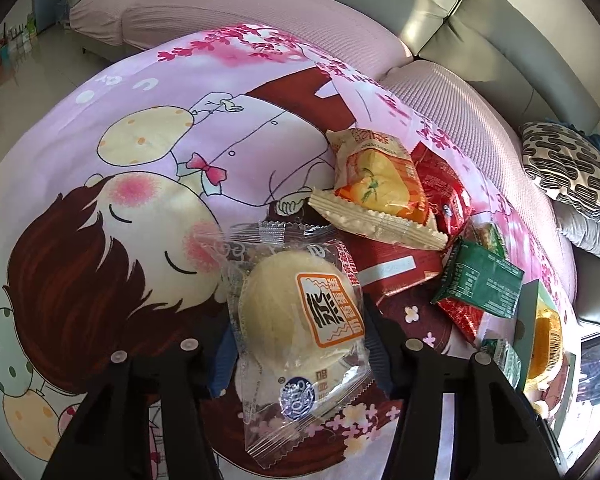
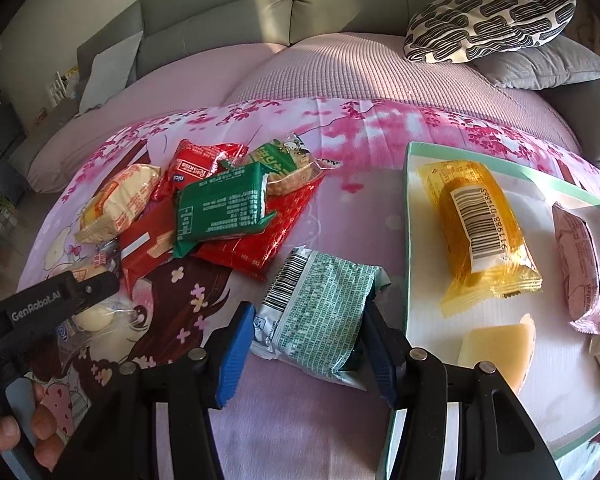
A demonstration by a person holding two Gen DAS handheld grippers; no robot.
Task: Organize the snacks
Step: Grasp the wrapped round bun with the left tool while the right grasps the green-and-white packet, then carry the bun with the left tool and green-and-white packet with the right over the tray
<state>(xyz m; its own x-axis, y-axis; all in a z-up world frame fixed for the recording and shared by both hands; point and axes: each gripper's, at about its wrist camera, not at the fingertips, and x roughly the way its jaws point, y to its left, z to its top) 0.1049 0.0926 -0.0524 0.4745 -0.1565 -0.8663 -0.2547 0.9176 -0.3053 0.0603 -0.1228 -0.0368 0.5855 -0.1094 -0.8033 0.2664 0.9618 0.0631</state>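
Observation:
My left gripper (image 1: pixel 300 354) is shut on a clear packet with a pale round bun (image 1: pixel 296 312) and an orange label, low over the cartoon cloth (image 1: pixel 140 184). My right gripper (image 2: pixel 308 354) is shut on a pale green and silver packet (image 2: pixel 320 308), just left of the teal-rimmed white tray (image 2: pixel 410 240). The tray holds a yellow packet (image 2: pixel 484 236), a pink packet (image 2: pixel 580 264) and a pale yellow wedge (image 2: pixel 500 348). A loose pile lies behind: green packet (image 2: pixel 224 208), red packets (image 2: pixel 260 236), orange-cream packet (image 2: pixel 116 204), cracker packet (image 2: pixel 288 164).
The cloth lies on a pink-covered sofa seat (image 2: pixel 340 68) with grey backrests (image 2: pixel 340 4). A black-and-white patterned cushion (image 2: pixel 488 20) and a grey one (image 2: pixel 540 64) sit at the far right. A person's hand (image 2: pixel 20 432) shows at the lower left. Floor drops off at the left (image 1: pixel 40 64).

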